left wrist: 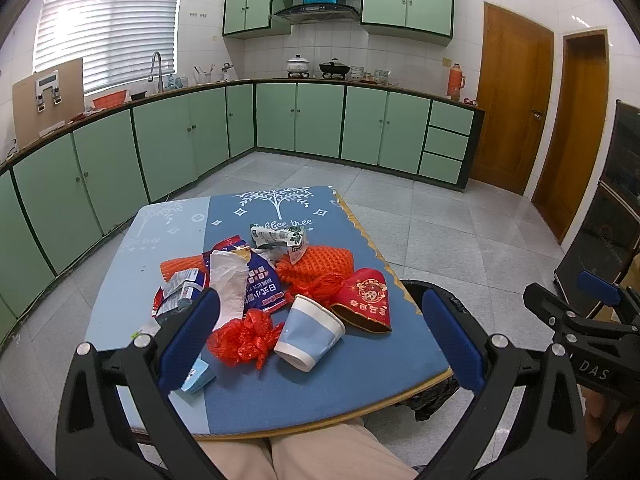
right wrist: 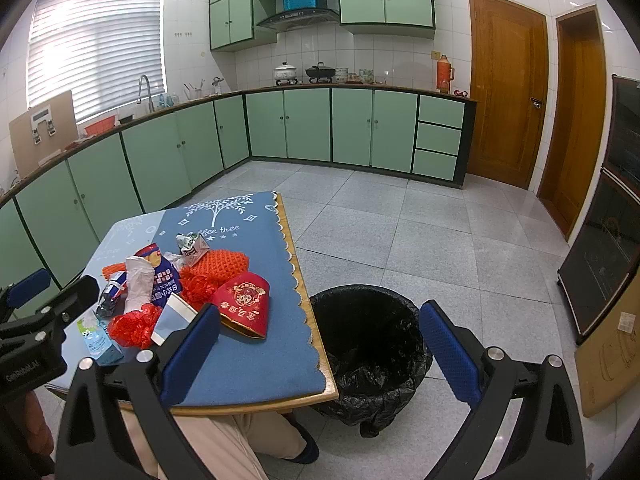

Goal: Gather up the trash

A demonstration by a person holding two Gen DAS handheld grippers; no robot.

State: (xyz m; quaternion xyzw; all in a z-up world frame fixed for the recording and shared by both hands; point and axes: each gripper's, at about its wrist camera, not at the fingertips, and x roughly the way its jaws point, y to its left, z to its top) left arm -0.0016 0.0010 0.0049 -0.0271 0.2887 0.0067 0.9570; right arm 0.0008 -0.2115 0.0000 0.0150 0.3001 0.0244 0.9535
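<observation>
A heap of trash lies on the blue-clothed table (left wrist: 320, 384): a tipped blue and white paper cup (left wrist: 310, 334), a red paper cup (left wrist: 366, 300), crumpled red plastic (left wrist: 244, 338), orange foam netting (left wrist: 320, 260), a blue snack wrapper (left wrist: 260, 280) and a crushed carton (left wrist: 280, 238). My left gripper (left wrist: 320, 344) hovers open above the near side of the heap, holding nothing. My right gripper (right wrist: 320, 356) is open and empty over the table's right edge. A black-lined bin (right wrist: 368, 344) stands on the floor beside the table (right wrist: 260, 380).
A small light blue carton (left wrist: 198, 376) lies at the table's near left. A person's knees in beige trousers (left wrist: 300, 452) sit under the table's front edge. Green cabinets (left wrist: 320, 120) line the far walls; dark cabinets (right wrist: 612, 240) and cardboard (right wrist: 612, 360) stand at the right.
</observation>
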